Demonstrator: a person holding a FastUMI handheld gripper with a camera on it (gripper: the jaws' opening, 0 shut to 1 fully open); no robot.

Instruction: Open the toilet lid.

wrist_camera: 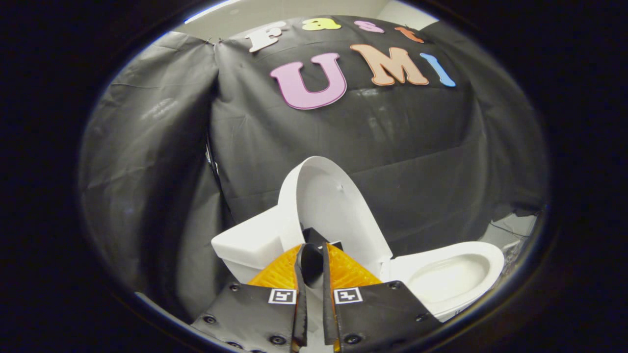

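Gripper (314, 245) fingers nearly closed, pinching raised toilet lid (328, 206) edge, open bowl (449, 277) beyond, to their right.

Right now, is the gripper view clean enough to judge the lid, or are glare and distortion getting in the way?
Gripper view: sharp enough; toilet lid stands raised, evenly lit, edge crisp. Fisheye bends the bowl and the cloth wall, which carries soft sheen. The gripper looks nearly closed at the lid's lower edge; contact is unclear.
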